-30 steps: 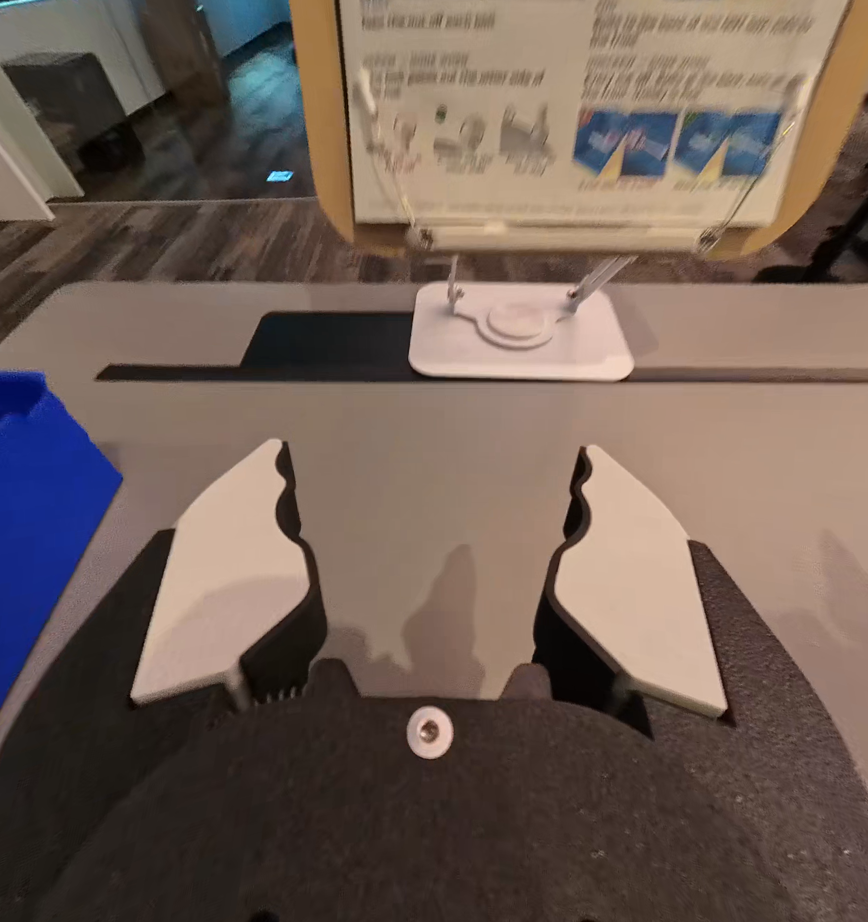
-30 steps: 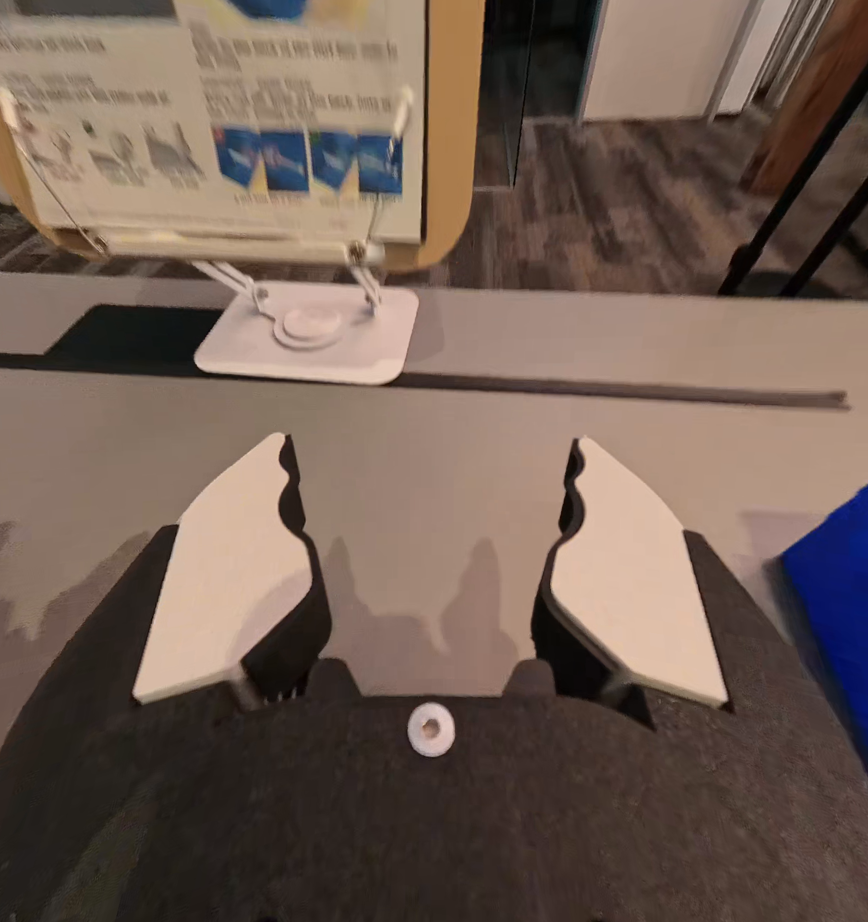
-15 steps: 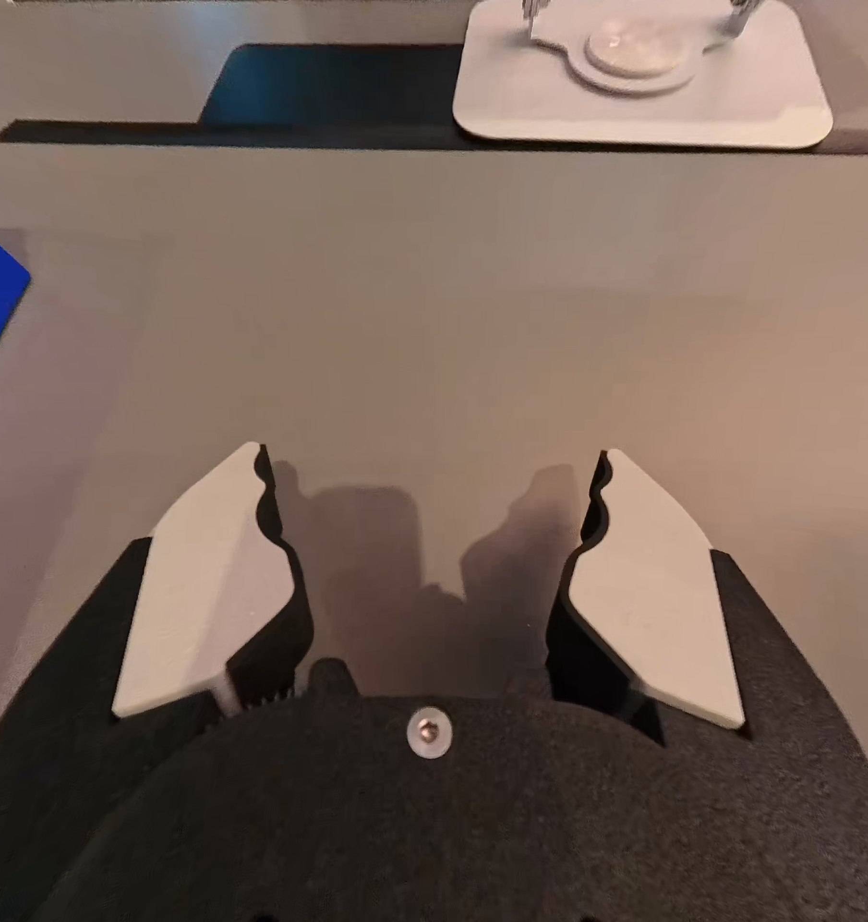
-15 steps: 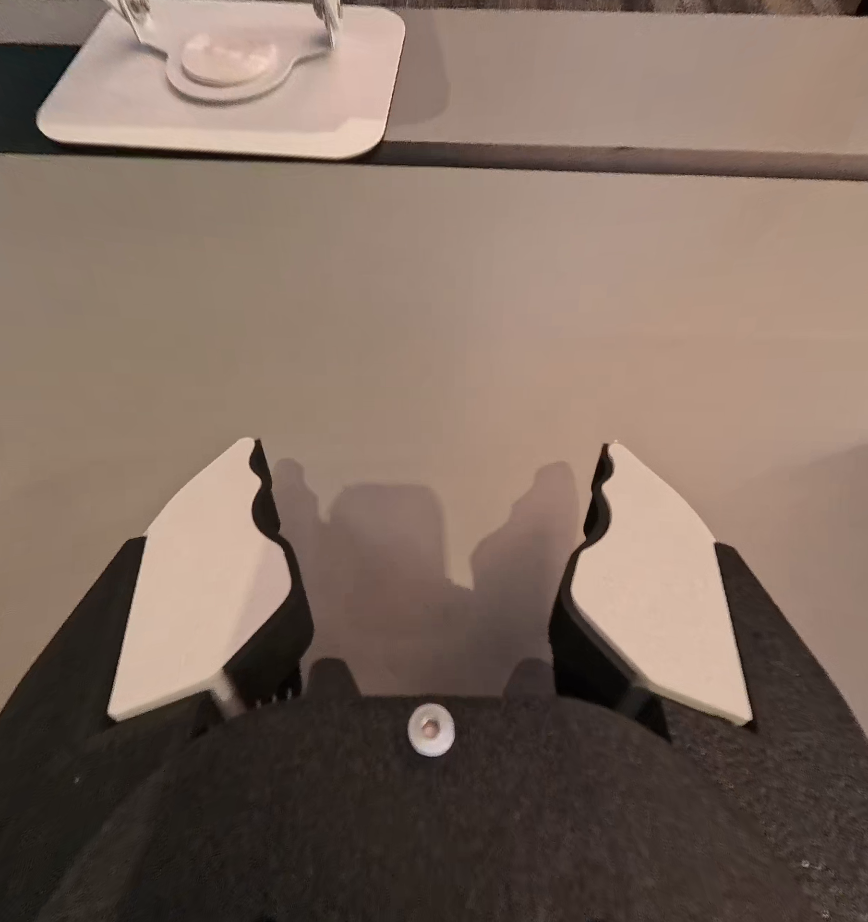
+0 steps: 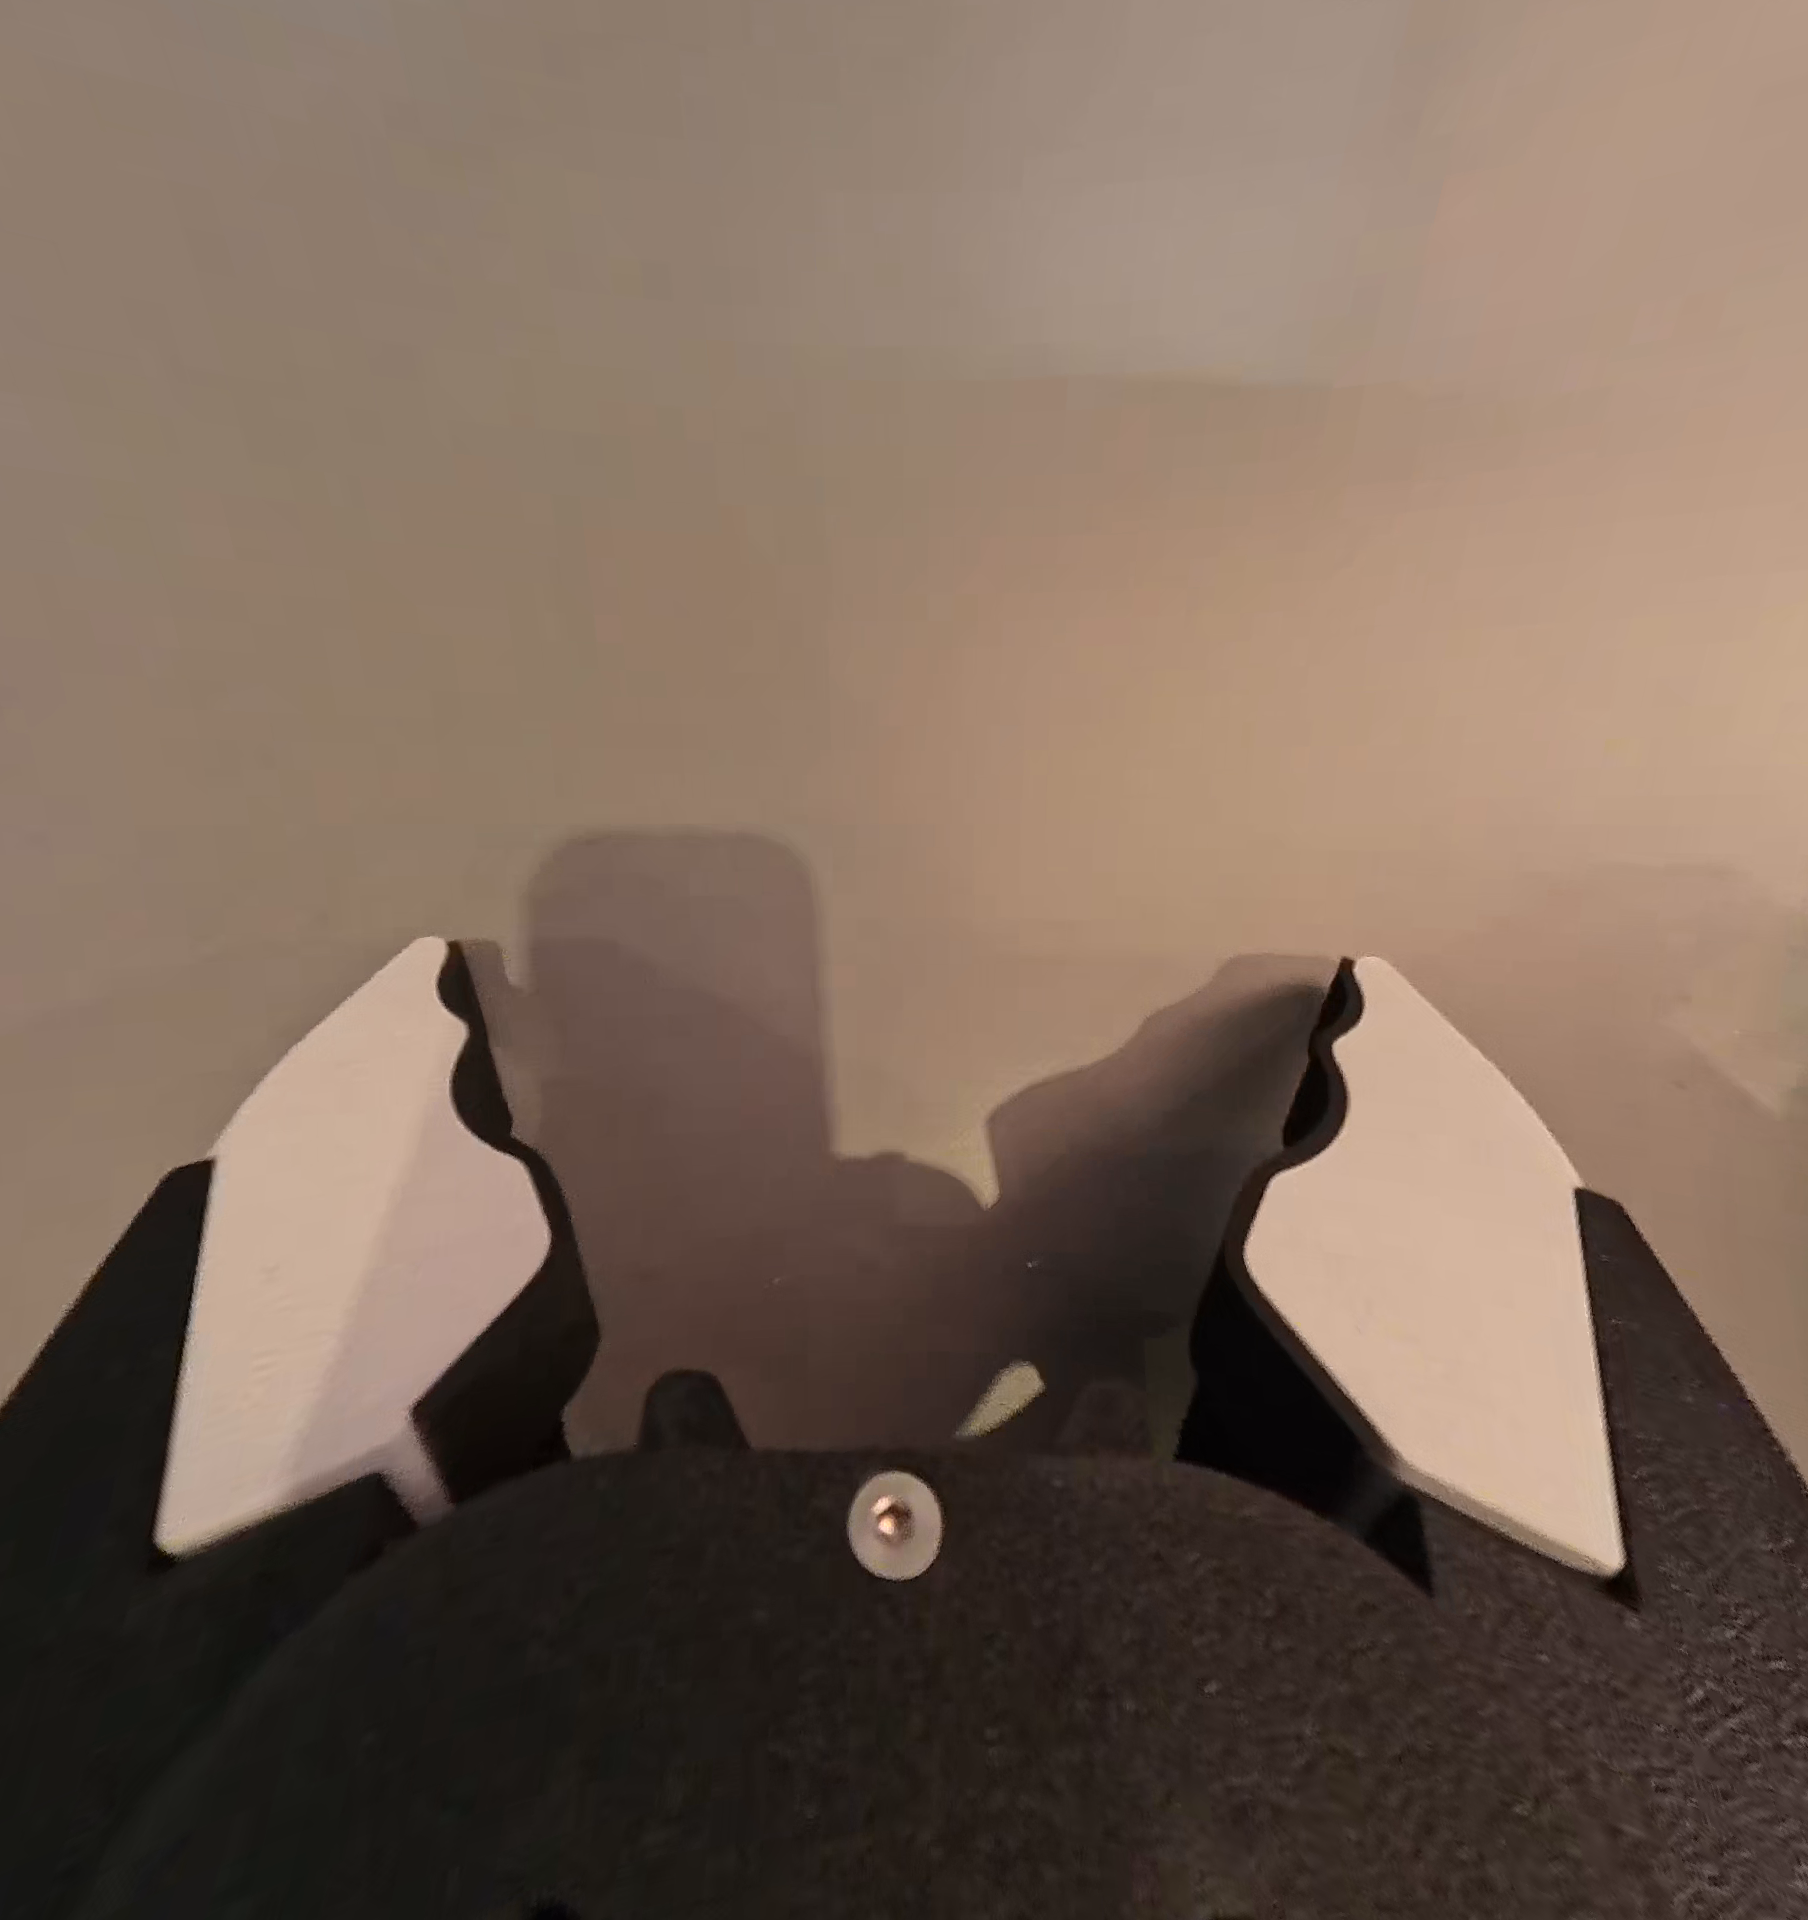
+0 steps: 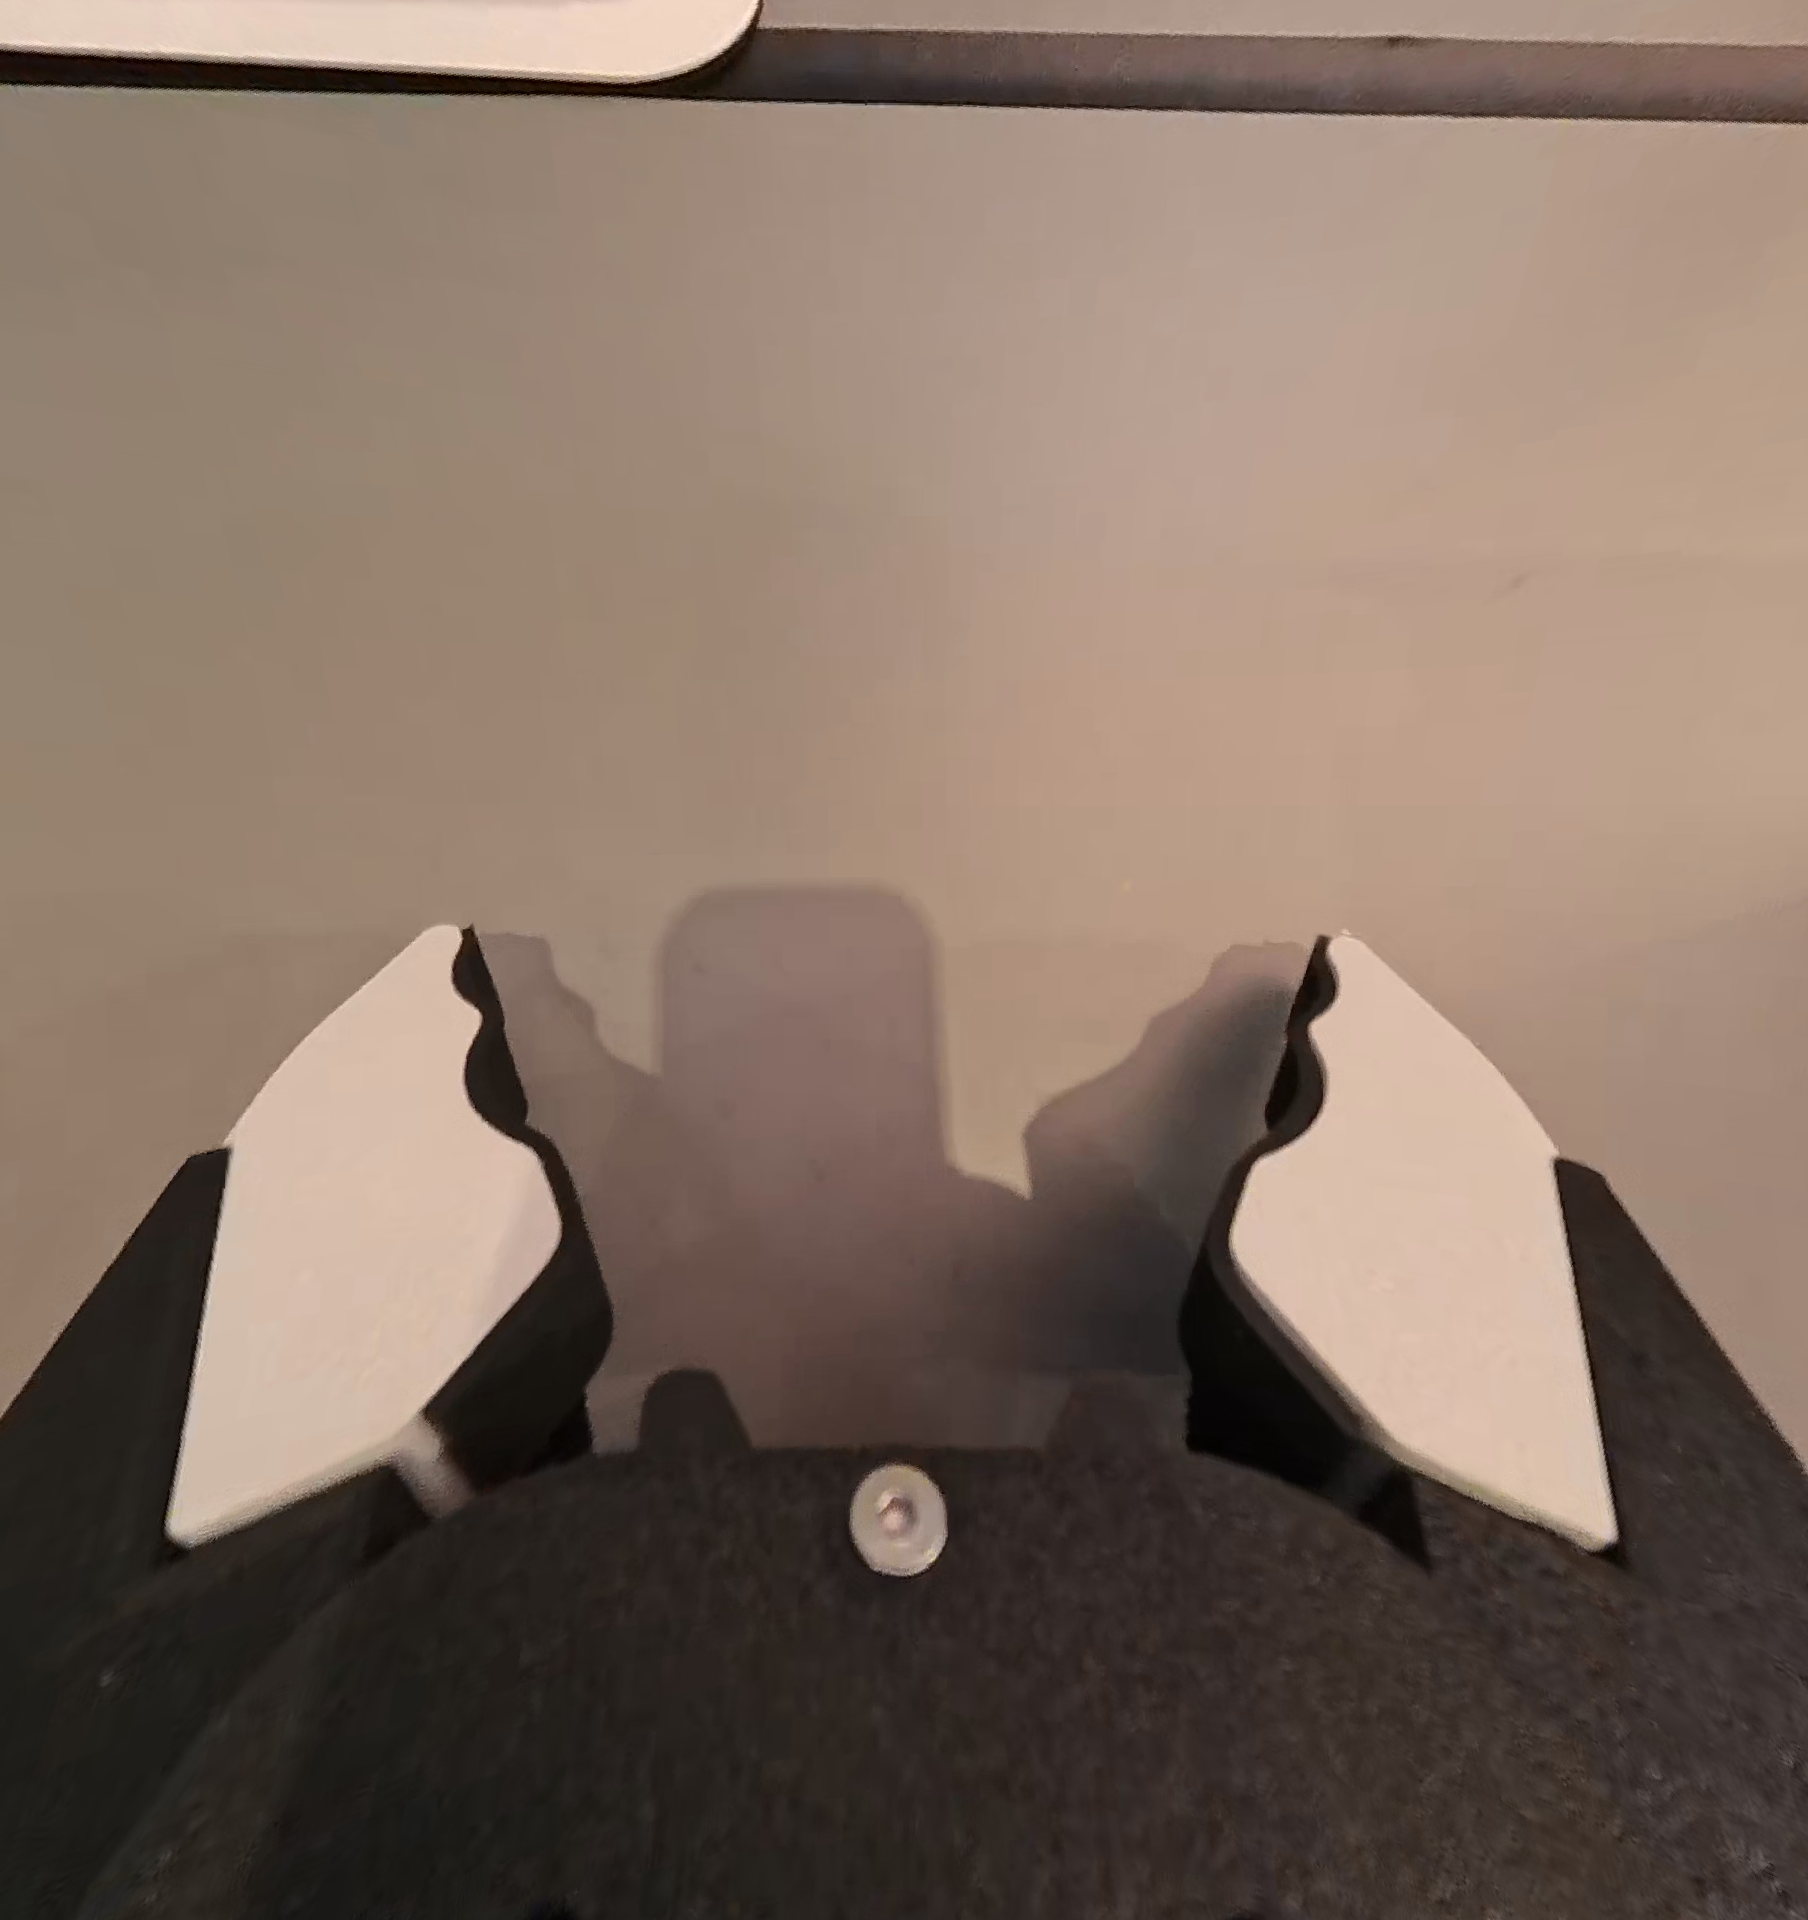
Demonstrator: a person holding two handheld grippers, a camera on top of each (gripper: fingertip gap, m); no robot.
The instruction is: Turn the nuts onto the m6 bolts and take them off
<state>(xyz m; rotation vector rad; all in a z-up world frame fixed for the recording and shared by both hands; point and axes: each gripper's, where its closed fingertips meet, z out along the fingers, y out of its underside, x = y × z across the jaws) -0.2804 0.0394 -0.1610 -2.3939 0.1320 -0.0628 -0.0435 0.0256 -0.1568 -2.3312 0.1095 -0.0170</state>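
Observation:
No nuts or bolts show in either view. My left gripper [image 5: 900, 961] is open and empty, its white fingers [image 5: 360, 1226] wide apart, pointed down close over the bare grey table [image 5: 879, 468]. My right gripper [image 6: 895, 940] is also open and empty, close above the same grey table [image 6: 879, 520]. Each gripper casts a dark shadow on the table between its fingers.
In the right wrist view the corner of a white stand base [image 6: 360, 42] lies at the top left, on a dark strip [image 6: 1295, 78] that runs across the table's far side.
Both grippers have tilted down and dropped close to the table. The sign board, the blue bin and most of the white base have left the views. Both jaws have opened slightly wider.

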